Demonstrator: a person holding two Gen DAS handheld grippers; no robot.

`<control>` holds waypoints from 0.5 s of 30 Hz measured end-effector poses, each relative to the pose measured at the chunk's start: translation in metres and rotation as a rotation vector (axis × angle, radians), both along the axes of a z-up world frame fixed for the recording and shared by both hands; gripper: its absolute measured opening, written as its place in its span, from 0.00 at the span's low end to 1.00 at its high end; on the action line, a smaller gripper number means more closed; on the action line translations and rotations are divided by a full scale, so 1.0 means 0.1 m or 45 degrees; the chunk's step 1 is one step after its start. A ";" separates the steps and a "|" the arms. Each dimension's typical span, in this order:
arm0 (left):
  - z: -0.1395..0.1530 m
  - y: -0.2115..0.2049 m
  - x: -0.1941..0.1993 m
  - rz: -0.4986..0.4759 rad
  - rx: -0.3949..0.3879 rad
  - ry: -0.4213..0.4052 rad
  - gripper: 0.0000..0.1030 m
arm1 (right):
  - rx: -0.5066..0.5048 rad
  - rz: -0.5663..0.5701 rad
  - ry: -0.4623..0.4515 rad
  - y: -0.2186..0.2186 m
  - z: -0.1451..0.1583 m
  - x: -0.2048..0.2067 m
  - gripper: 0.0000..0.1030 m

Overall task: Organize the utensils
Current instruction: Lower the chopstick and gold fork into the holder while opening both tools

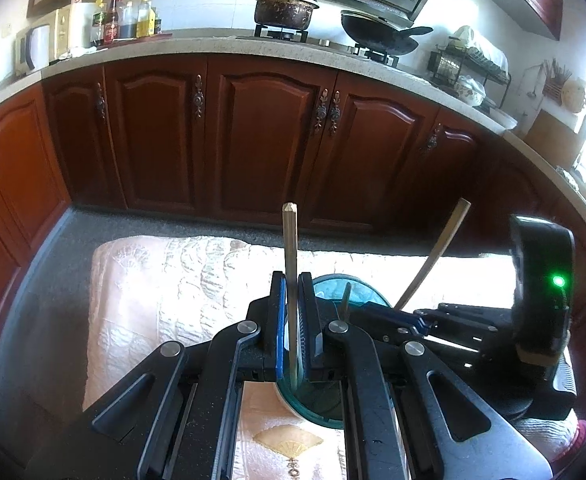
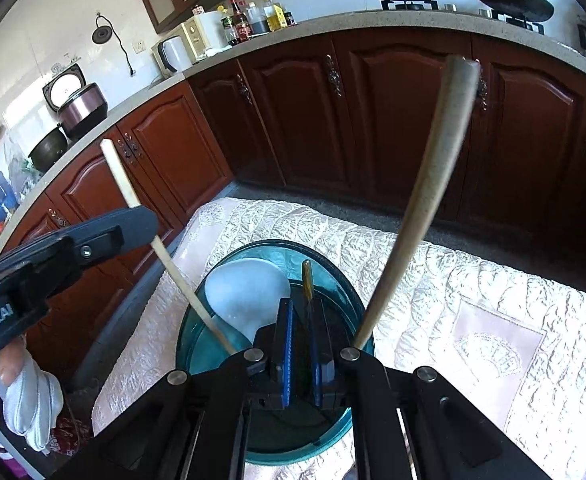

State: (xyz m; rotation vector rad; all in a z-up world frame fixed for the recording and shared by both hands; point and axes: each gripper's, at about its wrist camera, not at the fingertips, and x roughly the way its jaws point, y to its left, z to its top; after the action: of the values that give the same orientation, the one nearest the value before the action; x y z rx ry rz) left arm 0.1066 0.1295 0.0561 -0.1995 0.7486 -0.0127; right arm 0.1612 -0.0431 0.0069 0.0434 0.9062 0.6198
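A teal glass cup (image 2: 213,340) stands on a quilted cream cloth (image 2: 473,300); its rim also shows in the left wrist view (image 1: 349,292). My left gripper (image 1: 291,300) is shut on a pale wooden chopstick (image 1: 291,248) that stands upright with its lower end in the cup; the same chopstick (image 2: 133,196) leans left in the right wrist view. My right gripper (image 2: 302,308) is over the cup, jaws narrowly apart around a thin yellow-tipped utensil (image 2: 307,280). A white spoon bowl (image 2: 249,296) and a long wooden handle (image 2: 425,200) rest in the cup.
Dark red cabinets (image 1: 253,132) under a speckled counter (image 1: 213,46) ring the cloth-covered table. A pot (image 1: 285,8) and a wok (image 1: 377,36) sit on the stove. Bottles (image 1: 125,20) and a rice cooker (image 2: 77,100) stand on the counter. A gloved hand (image 2: 29,400) holds the left gripper.
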 end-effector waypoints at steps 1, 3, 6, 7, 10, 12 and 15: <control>0.00 0.00 0.00 0.001 0.001 0.001 0.05 | 0.003 -0.001 -0.002 0.00 0.01 -0.02 0.08; 0.00 -0.01 -0.02 0.001 0.010 -0.003 0.07 | 0.012 -0.002 -0.005 -0.01 0.03 -0.06 0.10; 0.00 -0.02 -0.04 -0.002 0.019 -0.006 0.24 | 0.018 -0.002 -0.016 -0.02 0.07 -0.14 0.26; 0.01 -0.02 -0.05 -0.003 0.019 -0.008 0.30 | 0.022 -0.004 -0.020 -0.03 0.07 -0.16 0.30; 0.03 -0.05 -0.09 -0.006 0.028 -0.018 0.31 | 0.033 -0.009 -0.023 -0.06 0.10 -0.23 0.30; 0.05 -0.06 -0.12 -0.007 0.039 -0.024 0.32 | 0.043 -0.018 -0.027 -0.10 0.13 -0.29 0.30; 0.09 -0.09 -0.19 -0.004 0.058 -0.045 0.39 | 0.057 -0.031 -0.038 -0.17 0.18 -0.39 0.30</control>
State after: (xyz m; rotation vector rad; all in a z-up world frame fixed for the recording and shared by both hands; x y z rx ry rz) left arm 0.0880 0.1209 0.0652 -0.1546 0.7134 -0.0020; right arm 0.1222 -0.0602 0.0252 0.0850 0.8617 0.6165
